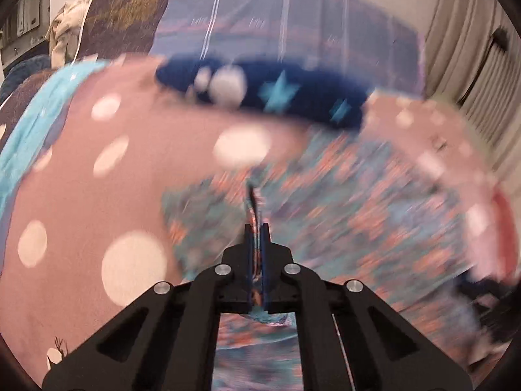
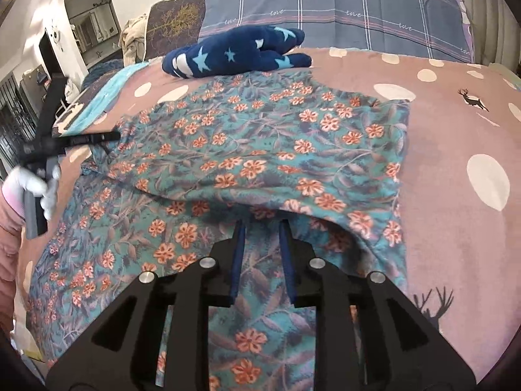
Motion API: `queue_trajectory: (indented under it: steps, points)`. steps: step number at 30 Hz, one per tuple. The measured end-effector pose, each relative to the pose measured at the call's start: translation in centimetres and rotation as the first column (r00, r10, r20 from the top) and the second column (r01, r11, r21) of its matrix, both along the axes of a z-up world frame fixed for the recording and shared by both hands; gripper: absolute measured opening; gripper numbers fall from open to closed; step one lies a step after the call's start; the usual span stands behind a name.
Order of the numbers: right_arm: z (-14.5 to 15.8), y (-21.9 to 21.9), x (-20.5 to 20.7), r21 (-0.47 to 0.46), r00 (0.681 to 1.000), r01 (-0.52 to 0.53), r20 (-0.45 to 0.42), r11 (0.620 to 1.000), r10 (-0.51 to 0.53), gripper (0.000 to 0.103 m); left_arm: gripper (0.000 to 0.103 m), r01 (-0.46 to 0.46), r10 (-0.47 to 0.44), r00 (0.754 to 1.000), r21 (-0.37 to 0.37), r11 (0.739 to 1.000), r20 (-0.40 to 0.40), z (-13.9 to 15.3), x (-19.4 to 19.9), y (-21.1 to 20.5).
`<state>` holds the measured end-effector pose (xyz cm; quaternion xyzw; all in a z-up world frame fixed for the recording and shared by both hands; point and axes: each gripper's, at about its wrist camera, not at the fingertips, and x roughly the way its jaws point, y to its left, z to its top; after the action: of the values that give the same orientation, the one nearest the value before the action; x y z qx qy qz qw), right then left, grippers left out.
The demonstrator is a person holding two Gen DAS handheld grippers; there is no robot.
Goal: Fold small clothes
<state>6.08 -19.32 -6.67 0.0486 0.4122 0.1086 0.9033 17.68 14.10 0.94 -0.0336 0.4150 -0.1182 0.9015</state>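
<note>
A teal garment with orange flowers (image 2: 260, 150) lies spread on the pink dotted bedspread (image 2: 456, 215), its upper part folded over toward the front. My left gripper (image 1: 257, 228) is shut on an edge of this floral garment (image 1: 342, 215); the view is blurred. The left gripper also shows in the right wrist view (image 2: 112, 136), at the garment's left edge. My right gripper (image 2: 262, 223) is open, its fingertips tucked under the folded edge of the garment.
A navy star-patterned plush garment (image 2: 234, 53) lies behind the floral one, also in the left wrist view (image 1: 260, 94). A plaid pillow (image 2: 342, 3) stands at the bed's head. A gloved hand (image 2: 35, 182) holds the left gripper. Curtains (image 1: 472, 55) hang at right.
</note>
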Motion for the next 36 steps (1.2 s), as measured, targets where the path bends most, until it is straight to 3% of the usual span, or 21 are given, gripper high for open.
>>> queue_trajectory:
  steps: [4,7,11,14,18,21,23,25,30,33,34,36]
  points:
    - [0.6,0.6,-0.3,-0.008,0.999,-0.04,0.019,0.999,0.041,0.023,0.003,0.064,-0.053,0.989,-0.076,0.995,0.141,8.4,-1.4,-2.7]
    - [1.0,1.4,-0.4,-0.002,0.997,-0.071,0.038,0.997,0.071,0.024,0.003,0.106,-0.076,0.973,-0.13,0.986,0.217,13.2,-2.1,-4.8]
    - [1.0,2.8,0.4,0.015,0.994,-0.104,0.039,0.995,0.103,0.024,0.003,0.16,-0.106,0.946,-0.159,0.974,0.306,17.2,-3.6,-7.5]
    - [1.1,4.4,1.9,0.024,0.989,-0.138,0.052,0.99,0.137,0.024,0.003,0.185,-0.122,0.929,-0.153,0.971,0.35,18.2,-4.6,-9.1]
    - [0.5,5.4,5.4,-0.034,0.995,-0.093,0.044,0.995,0.095,0.024,0.003,0.171,-0.12,0.931,-0.123,0.978,0.344,17.8,-4.8,-9.4]
    - [-0.7,3.0,7.2,-0.145,0.994,0.105,0.011,0.984,-0.105,0.015,0.003,0.151,-0.108,0.937,-0.107,0.983,0.333,17.0,-4.5,-8.2]
    - [-0.9,-0.5,6.5,-0.114,0.97,0.243,-0.004,0.963,-0.245,0.018,0.0,0.133,-0.088,0.944,-0.122,0.984,0.318,16.2,-3.7,-7.3]
    - [-0.8,-3.1,5.4,-0.072,0.951,0.306,-0.023,0.949,-0.309,0.024,0.0,0.122,-0.075,0.95,-0.139,0.983,0.302,15.6,-3.1,-6.7]
    - [-0.2,-5.5,2.5,0.042,0.959,0.275,-0.083,0.961,-0.271,0.03,0.0,0.102,-0.072,0.961,-0.102,0.99,0.268,12.5,-2.7,-5.2]
    - [-0.3,-4.7,0.5,0.064,0.974,0.204,-0.113,0.977,-0.196,0.038,0.0,0.075,-0.056,0.984,-0.11,0.991,0.168,8.0,-2.5,-3.0]
    - [-0.5,-4.6,-0.2,0.066,0.977,0.18,-0.125,0.981,-0.171,0.039,0.003,0.067,-0.051,0.989,-0.11,0.992,0.135,6.4,-2.4,-2.3]
    - [-0.9,-4.1,-1.6,0.065,0.981,0.141,-0.143,0.988,-0.13,0.039,0.019,0.053,-0.047,0.997,-0.12,0.991,0.055,2.9,-2.3,-1.3]
